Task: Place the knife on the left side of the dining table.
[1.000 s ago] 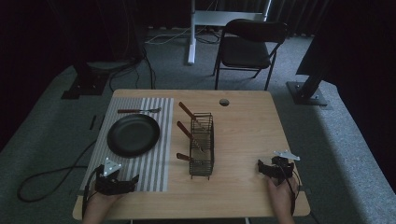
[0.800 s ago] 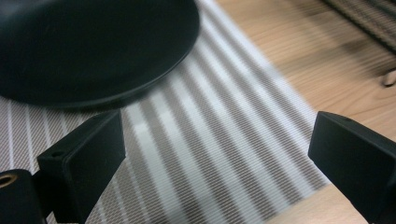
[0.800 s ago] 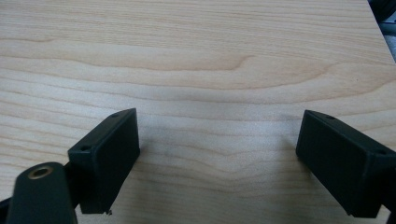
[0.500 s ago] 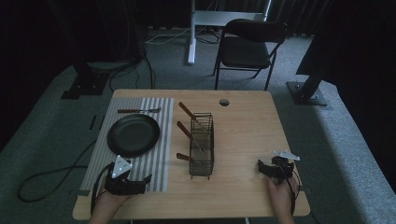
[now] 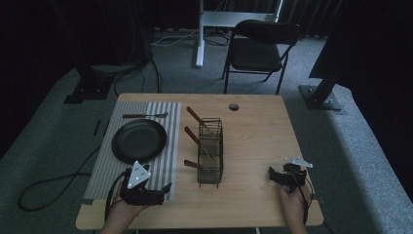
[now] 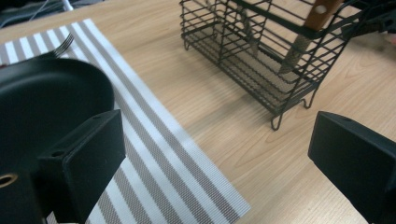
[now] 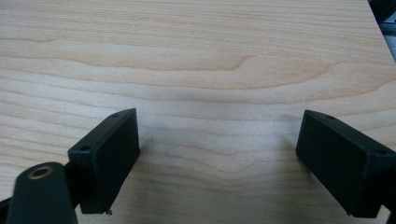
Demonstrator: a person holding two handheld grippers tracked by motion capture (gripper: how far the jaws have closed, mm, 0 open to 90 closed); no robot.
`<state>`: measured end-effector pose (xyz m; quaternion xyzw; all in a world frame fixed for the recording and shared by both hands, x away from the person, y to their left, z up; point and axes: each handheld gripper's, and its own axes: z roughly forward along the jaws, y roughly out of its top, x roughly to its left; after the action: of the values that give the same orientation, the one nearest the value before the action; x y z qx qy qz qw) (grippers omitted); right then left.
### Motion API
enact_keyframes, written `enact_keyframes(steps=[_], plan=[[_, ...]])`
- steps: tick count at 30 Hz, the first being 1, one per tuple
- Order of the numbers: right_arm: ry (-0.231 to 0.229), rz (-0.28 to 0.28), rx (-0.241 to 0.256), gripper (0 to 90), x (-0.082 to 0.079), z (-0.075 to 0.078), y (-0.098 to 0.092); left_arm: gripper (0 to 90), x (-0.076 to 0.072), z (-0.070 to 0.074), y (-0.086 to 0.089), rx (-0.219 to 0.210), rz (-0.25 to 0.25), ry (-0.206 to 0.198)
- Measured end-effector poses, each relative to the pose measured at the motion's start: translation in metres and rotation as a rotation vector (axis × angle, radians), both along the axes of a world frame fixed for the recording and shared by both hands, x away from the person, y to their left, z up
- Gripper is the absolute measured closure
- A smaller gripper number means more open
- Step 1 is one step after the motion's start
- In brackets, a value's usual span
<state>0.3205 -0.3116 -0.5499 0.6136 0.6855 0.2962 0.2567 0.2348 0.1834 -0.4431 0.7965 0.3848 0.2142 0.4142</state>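
High view: wire rack at mid-table, three wooden-handled utensils leaning in it; black pan left of rack on striped mat; fork beyond pan; left gripper near-left of rack, right gripper near-right, well apart.

Left gripper view: jaws spread wide, empty, aimed between pan and rack.

Right gripper view: jaws released, nothing between, bare wood below.

Advice: approach a handle squarely, clear of rack wires.

Room: dim, carpeted; folding chair beyond rack.
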Motion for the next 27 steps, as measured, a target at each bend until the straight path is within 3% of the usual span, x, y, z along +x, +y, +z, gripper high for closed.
enact_keyframes(steps=[5, 11, 18, 27], plan=[[0.000, 0.000, 0.000, 12.4, 0.000, 0.000, 0.000, 4.6, -0.001, 0.006, -0.009, -0.024, -0.036, -0.009], [0.000, 0.000, 0.000, 12.4, 0.000, 0.000, 0.000, 4.6, -0.003, 0.015, -0.018, -0.023, -0.063, -0.034], [0.000, 0.000, 0.000, 12.4, 0.000, 0.000, 0.000, 4.6, 0.001, 0.022, -0.032, -0.029, -0.131, -0.055], [0.000, 0.001, -0.001, 12.4, 0.000, 0.000, 0.000, 4.6, 0.009, 0.025, -0.046, -0.042, -0.143, -0.056]])
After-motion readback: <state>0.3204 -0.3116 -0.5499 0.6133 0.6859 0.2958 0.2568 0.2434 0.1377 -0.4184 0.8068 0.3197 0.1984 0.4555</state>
